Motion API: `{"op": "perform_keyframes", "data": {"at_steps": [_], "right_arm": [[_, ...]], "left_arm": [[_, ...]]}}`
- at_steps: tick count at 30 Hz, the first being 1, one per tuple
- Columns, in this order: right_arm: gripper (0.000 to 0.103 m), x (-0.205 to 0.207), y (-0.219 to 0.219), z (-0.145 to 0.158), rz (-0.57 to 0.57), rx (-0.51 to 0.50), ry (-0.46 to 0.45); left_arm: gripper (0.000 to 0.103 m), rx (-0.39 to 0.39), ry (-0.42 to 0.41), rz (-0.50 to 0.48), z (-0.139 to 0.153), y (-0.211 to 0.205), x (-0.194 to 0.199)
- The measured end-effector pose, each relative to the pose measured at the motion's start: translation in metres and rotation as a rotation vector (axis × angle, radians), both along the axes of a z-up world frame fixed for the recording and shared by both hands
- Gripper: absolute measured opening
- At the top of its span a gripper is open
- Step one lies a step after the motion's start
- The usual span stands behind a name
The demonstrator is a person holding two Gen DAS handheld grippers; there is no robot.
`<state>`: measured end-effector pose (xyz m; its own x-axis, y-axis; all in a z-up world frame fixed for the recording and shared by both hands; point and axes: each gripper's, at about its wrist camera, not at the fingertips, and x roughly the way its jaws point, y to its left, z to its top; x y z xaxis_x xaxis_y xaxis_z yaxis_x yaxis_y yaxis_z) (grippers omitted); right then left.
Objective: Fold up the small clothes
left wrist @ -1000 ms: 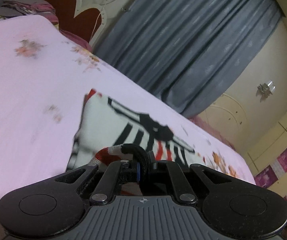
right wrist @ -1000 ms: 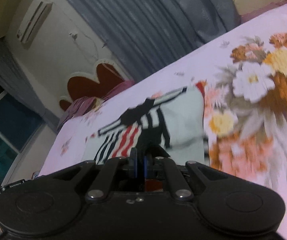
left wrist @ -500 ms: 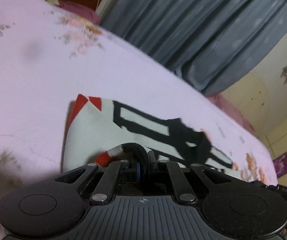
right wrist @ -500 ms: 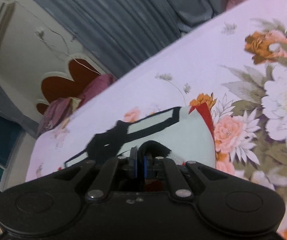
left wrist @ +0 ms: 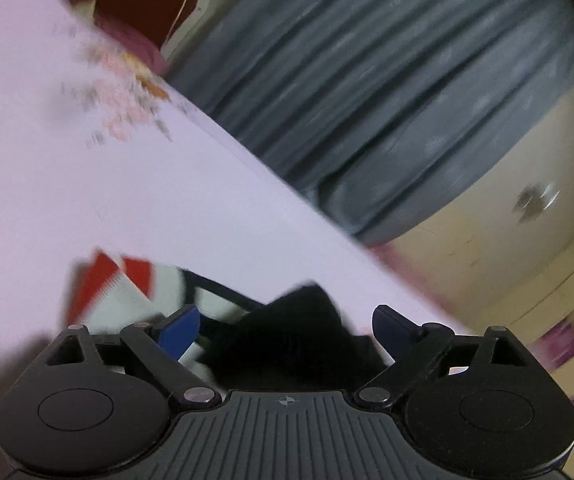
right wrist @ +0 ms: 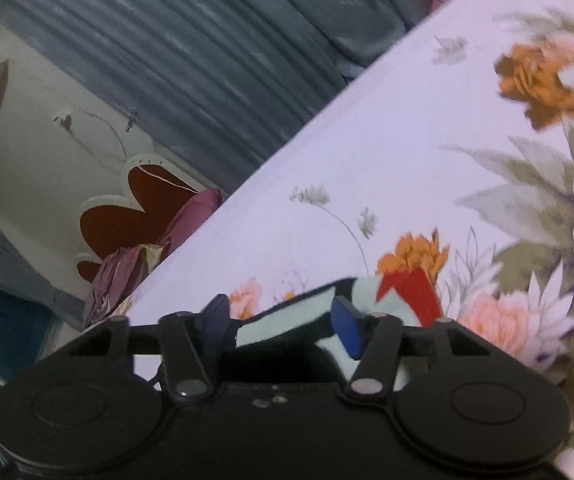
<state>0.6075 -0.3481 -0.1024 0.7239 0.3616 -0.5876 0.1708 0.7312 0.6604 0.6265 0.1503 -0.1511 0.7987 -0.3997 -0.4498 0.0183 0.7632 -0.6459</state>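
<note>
The left gripper (left wrist: 285,330) has just opened wide above the garment (left wrist: 135,292) on the bed (left wrist: 87,184). The right gripper (right wrist: 283,320) has just been opening too, cloth lying loose between its jaws.

White-red-black garment (left wrist: 135,292), seemingly; floral pink sheet (right wrist: 367,152)

The pale floral bed (left wrist: 135,184) lies bare ahead of the folded garment (left wrist: 279,332), giving open room forward. Beyond its far edge the grey curtain (left wrist: 387,92) closes the way; pillows (right wrist: 127,272) and headboard (right wrist: 127,216) block one end.
</note>
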Motion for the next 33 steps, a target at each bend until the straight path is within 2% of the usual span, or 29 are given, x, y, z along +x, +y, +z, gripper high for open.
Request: {"op": "perform_keyframes", "data": {"at_steps": [2, 4, 5, 7, 9, 11, 12, 13, 14, 15, 16, 18, 20, 23, 24, 27, 29, 30, 31, 32, 33], "right_arm": [[0.047, -0.005, 0.002, 0.006, 0.013, -0.044, -0.02], [0.047, -0.013, -0.001, 0.01, -0.008, -0.061, -0.04], [0.047, -0.014, -0.001, 0.01, -0.002, -0.077, -0.032], [0.047, -0.007, 0.002, 0.012, 0.038, -0.126, -0.012], [0.047, 0.004, 0.013, 0.009, 0.095, -0.174, 0.023], [0.044, 0.011, 0.033, 0.006, 0.163, -0.286, 0.061], [0.041, 0.017, 0.046, 0.002, 0.194, -0.383, 0.095], [0.034, 0.019, 0.058, 0.0, 0.216, -0.476, 0.103], [0.018, 0.019, 0.068, 0.0, 0.232, -0.55, 0.096], [0.007, 0.02, 0.077, 0.001, 0.253, -0.623, 0.088], [0.004, 0.018, 0.083, 0.004, 0.269, -0.685, 0.07], [0.004, 0.01, 0.086, 0.017, 0.241, -0.753, -0.007], [0.004, 0.005, 0.074, 0.021, 0.179, -0.744, -0.033], [0.004, 0.012, 0.064, 0.007, 0.195, -0.754, 0.03], [0.005, 0.015, 0.065, -0.003, 0.215, -0.769, 0.068], [0.006, 0.019, 0.071, -0.008, 0.207, -0.799, 0.077], [0.012, 0.021, 0.074, -0.007, 0.207, -0.815, 0.087], [0.02, 0.019, 0.079, -0.006, 0.203, -0.83, 0.092], [0.051, 0.018, 0.081, 0.0, 0.178, -0.847, 0.082], [0.067, 0.011, 0.081, 0.01, 0.152, -0.851, 0.046], [0.068, 0.004, 0.084, 0.019, 0.132, -0.842, -0.01]], "left_arm": [[0.092, 0.087, -0.01, -0.028, 0.004, -0.003, 0.0], [0.084, 0.16, 0.0, -0.053, 0.006, -0.006, 0.003], [0.082, 0.215, 0.013, -0.07, 0.006, -0.01, 0.006], [0.069, 0.292, 0.043, -0.108, 0.003, -0.017, 0.014], [0.062, 0.394, 0.087, -0.144, 0.0, -0.03, 0.022], [0.057, 0.487, 0.109, -0.159, -0.005, -0.042, 0.028], [0.047, 0.528, 0.103, -0.166, -0.005, -0.048, 0.026], [0.024, 0.581, 0.091, -0.168, -0.005, -0.054, 0.025], [0.005, 0.604, 0.072, -0.164, -0.002, -0.056, 0.022], [0.003, 0.584, 0.045, -0.136, 0.003, -0.053, 0.018], [0.003, 0.568, 0.012, -0.088, 0.007, -0.048, 0.011], [0.003, 0.586, -0.027, 0.006, 0.014, -0.038, 0.0], [0.003, 0.576, -0.017, 0.077, 0.011, -0.028, -0.005], [0.003, 0.604, 0.062, 0.047, -0.006, -0.032, 0.007], [0.003, 0.628, 0.065, 0.045, -0.008, -0.036, 0.009], [0.003, 0.688, 0.072, 0.042, -0.006, -0.043, 0.011], [0.004, 0.705, 0.069, 0.031, -0.004, -0.044, 0.01], [0.01, 0.715, 0.074, 0.028, -0.002, -0.044, 0.01], [0.029, 0.724, 0.074, 0.027, 0.002, -0.043, 0.009], [0.042, 0.727, 0.066, 0.042, 0.007, -0.046, 0.008], [0.063, 0.729, 0.04, 0.074, 0.016, -0.053, 0.003]]}}
